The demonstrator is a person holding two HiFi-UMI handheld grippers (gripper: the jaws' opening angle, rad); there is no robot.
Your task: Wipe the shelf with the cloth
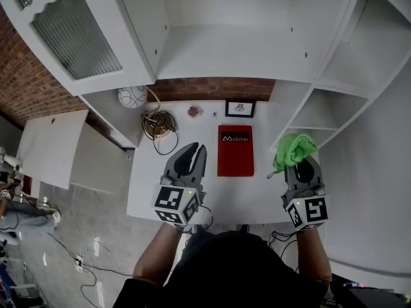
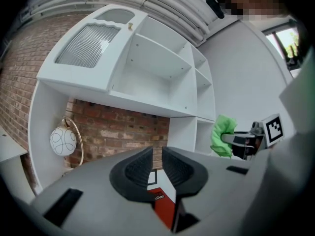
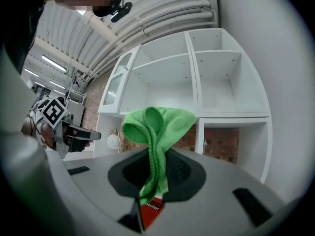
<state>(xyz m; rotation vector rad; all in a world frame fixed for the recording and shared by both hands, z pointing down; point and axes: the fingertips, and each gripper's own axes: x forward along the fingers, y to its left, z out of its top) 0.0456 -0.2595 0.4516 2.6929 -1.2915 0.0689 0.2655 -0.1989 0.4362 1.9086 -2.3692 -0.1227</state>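
Right gripper (image 3: 158, 168) is clamped tight on the bright green microfibre cloth (image 3: 157, 124), folks! The cloth bunches up above the jaws and a tail of it hangs down between them. It is held in the air over the right edge of the white desk (image 1: 148, 185). At its 12 o'clock stand the open compartments of the white shelf unit (image 1: 225, 50), the cloth clear of them. At 9 o'clock, flat on the desk, lies the red rectangular booklet (image 1: 235, 151). Further along at 9 o'clock comes the left gripper (image 1: 192, 153), jaws a narrow gap apart with nothing between them, hovering above the desk. Off its 12 o'clock a small black-framed picture (image 1: 240, 108) leans by the brick wall, and at 11 o'clock sits the round white globe lamp (image 1: 132, 97).
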